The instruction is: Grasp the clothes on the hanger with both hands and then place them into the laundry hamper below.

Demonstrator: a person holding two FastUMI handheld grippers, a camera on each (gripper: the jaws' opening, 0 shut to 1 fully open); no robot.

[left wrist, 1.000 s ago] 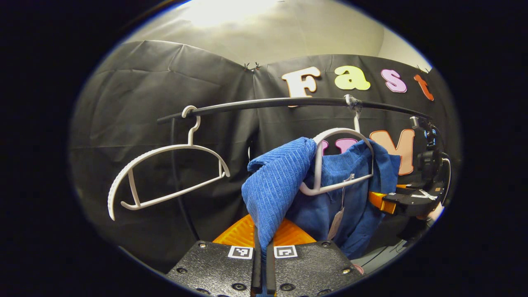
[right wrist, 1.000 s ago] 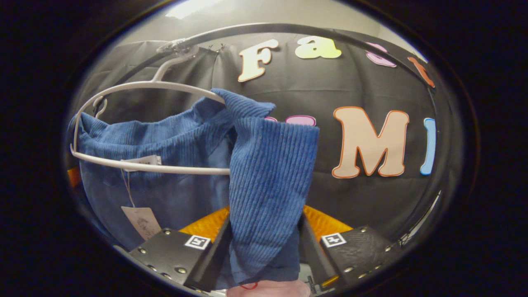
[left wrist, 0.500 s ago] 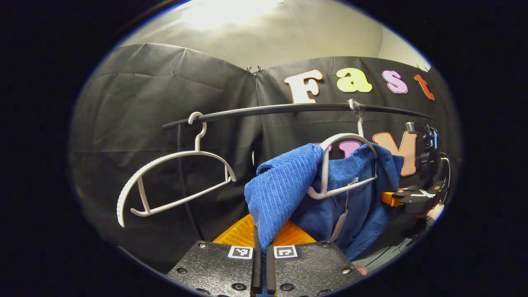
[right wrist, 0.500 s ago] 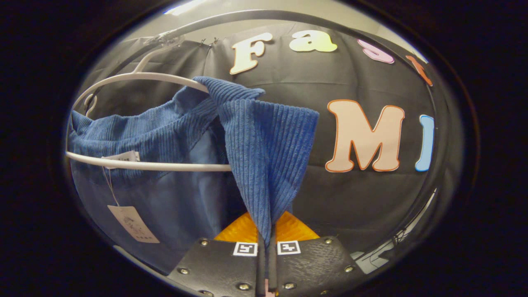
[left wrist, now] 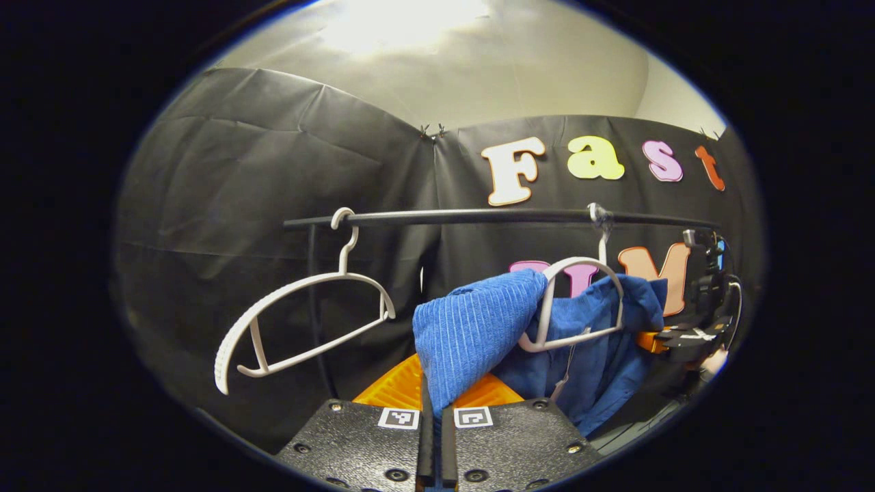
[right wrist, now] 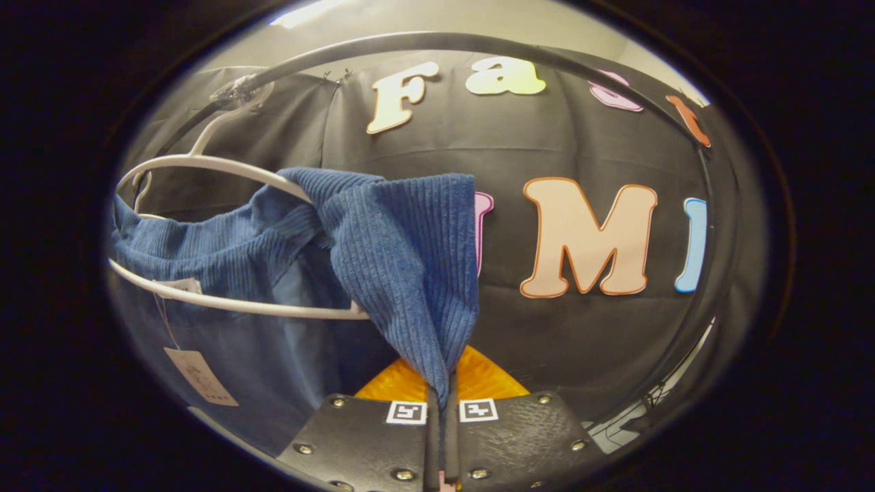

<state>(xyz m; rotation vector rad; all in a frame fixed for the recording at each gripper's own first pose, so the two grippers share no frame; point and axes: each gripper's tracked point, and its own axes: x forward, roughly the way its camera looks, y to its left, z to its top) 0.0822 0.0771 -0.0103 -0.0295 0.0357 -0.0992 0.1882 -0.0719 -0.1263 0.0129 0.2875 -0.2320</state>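
Note:
A blue ribbed garment [left wrist: 478, 328] hangs off a white hanger [left wrist: 581, 301] on the black rail [left wrist: 478, 217]. My left gripper [left wrist: 434, 427] is shut on the garment's near shoulder, with cloth running down between its fingers. In the right gripper view the same blue garment [right wrist: 403, 260] drapes off the white hanger [right wrist: 225, 167], and my right gripper [right wrist: 442, 417] is shut on its other shoulder. A paper tag [right wrist: 199, 376] dangles from the garment. The right gripper [left wrist: 673, 336] also appears at the far right of the left gripper view, beside the garment.
An empty white hanger [left wrist: 301, 321] hangs on the rail to the left of the garment. The black rail [right wrist: 478, 44] arches overhead in the right gripper view. Black cloth walls close the booth behind.
The right gripper closed on the garment's shoulder about half a second ago and stays shut. Both grippers have drawn back and down, so rail and hangers sit lower and farther in the left gripper view.

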